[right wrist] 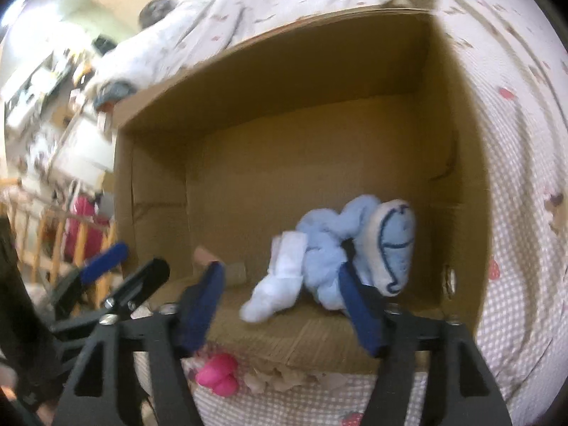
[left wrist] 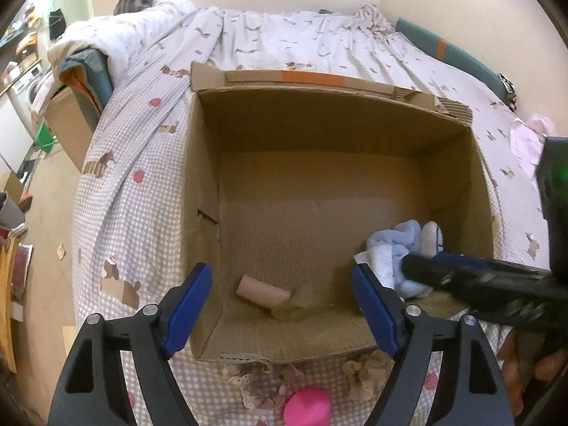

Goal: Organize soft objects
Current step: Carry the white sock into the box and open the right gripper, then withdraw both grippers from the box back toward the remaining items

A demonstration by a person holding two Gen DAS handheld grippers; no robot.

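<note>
Open brown cardboard box (left wrist: 330, 184) sits on checked bedsheet (left wrist: 117, 191). Left gripper (left wrist: 284, 305) over box's near edge, blue-padded jaws spread wide, nothing between them; beige rolled cloth (left wrist: 262, 293) lies on box floor below. Right gripper (right wrist: 280, 305) likewise wide open, holding nothing; light-blue plush toy with white limbs (right wrist: 340, 245) rests in box's near right corner, just ahead of its pads
</note>
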